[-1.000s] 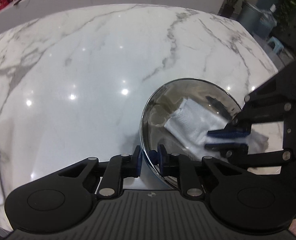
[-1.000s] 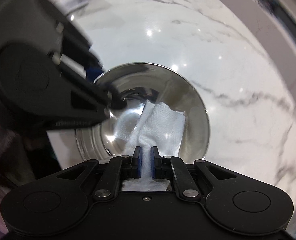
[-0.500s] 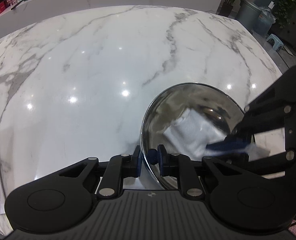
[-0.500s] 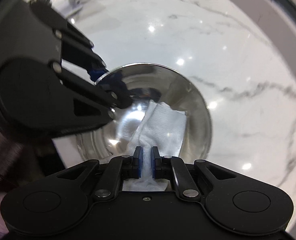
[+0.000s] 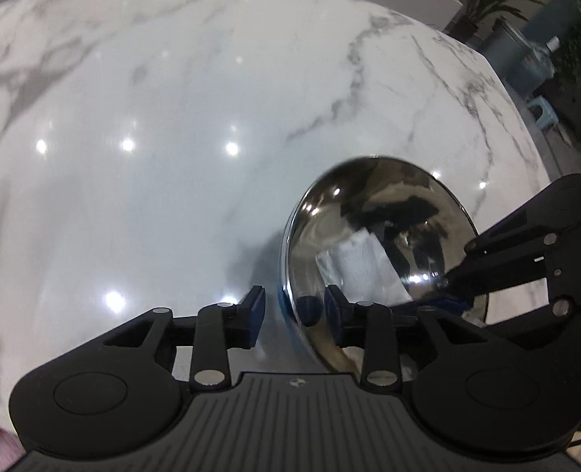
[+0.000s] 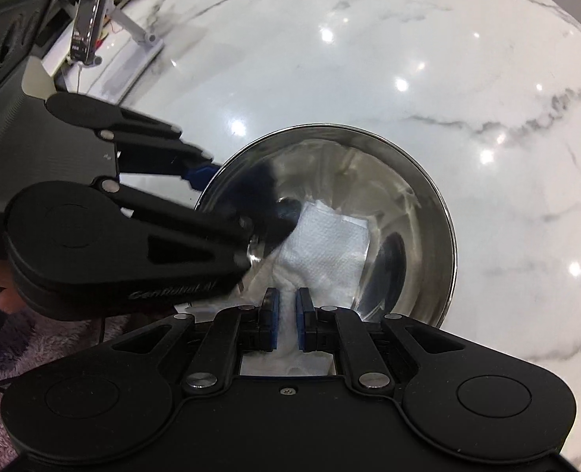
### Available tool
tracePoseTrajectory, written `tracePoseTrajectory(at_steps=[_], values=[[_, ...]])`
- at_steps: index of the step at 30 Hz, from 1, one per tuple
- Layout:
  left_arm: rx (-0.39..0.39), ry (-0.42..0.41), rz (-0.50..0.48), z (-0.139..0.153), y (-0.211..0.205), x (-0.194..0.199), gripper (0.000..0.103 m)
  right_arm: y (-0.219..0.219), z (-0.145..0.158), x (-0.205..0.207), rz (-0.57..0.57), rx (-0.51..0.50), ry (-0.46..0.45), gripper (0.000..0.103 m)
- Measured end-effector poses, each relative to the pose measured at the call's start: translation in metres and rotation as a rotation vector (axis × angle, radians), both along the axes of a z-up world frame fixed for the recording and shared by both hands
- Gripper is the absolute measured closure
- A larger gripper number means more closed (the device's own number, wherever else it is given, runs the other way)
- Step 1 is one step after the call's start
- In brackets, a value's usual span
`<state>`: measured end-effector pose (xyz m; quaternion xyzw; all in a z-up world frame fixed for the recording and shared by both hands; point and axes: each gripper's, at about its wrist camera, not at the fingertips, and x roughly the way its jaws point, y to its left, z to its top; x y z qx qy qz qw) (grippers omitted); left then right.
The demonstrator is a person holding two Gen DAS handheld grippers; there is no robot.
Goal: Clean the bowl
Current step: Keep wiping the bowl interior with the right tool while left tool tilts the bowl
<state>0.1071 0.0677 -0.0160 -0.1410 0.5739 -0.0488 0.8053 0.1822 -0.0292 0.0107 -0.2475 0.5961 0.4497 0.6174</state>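
Bowl (image 6: 408,181), shiny steel, sits on our marble counter (image 5: 172,118), its rim between the spreading pads of our left gripper (image 5: 294,310), jaws opening, no longer pinching. Our right gripper (image 6: 286,306) stays clamped on the white paper towel (image 6: 330,244) inside. Left gripper's arm blocks the bowl's near wall; a chrome faucet (image 6: 90,11) stands beyond.

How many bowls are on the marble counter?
1. A steel bowl sits on the marble counter, with a white paper towel inside it. No other bowl shows in either view.
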Motion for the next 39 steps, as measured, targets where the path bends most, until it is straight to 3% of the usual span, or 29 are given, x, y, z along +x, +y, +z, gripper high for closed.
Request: tracePoseTrajectory(at_steps=[4,8,15,17,20,22,28,30,32,36,39], values=[[0.032,-0.008,-0.046,0.002,-0.003,-0.002,0.074,0.006,-0.006,-0.022,0.016,-0.003,-0.004,0.096],[0.057,-0.028,-0.107,0.004,-0.010,-0.001,0.084,0.004,-0.006,-0.026,0.047,-0.025,-0.027,0.096],[0.149,-0.059,-0.188,0.010,-0.018,0.007,0.088,0.013,-0.005,-0.040,0.213,-0.144,-0.202,0.096],[0.158,-0.059,-0.196,0.011,-0.019,0.009,0.088,0.018,-0.006,-0.046,0.267,-0.182,-0.269,0.096],[0.154,-0.048,-0.166,0.011,-0.018,0.010,0.085,0.022,-0.009,-0.052,0.296,-0.208,-0.298,0.096],[0.150,-0.039,-0.142,0.010,-0.017,0.010,0.083,0.022,-0.009,-0.052,0.289,-0.208,-0.295,0.096],[0.002,0.047,-0.066,-0.004,-0.009,0.006,0.068,0.010,-0.008,-0.039,0.198,-0.156,-0.238,0.096],[0.006,0.039,-0.068,-0.003,-0.009,0.006,0.069,0.007,-0.008,-0.037,0.181,-0.145,-0.228,0.096],[0.010,0.031,-0.069,-0.002,-0.008,0.006,0.081,0.005,-0.008,-0.036,0.167,-0.135,-0.219,0.096],[0.017,0.015,-0.072,-0.001,-0.008,0.007,0.084,0.000,-0.009,-0.034,0.133,-0.115,-0.191,0.096],[0.023,0.003,-0.074,0.000,-0.008,0.008,0.084,-0.004,-0.012,-0.032,0.089,-0.065,-0.116,0.095]])
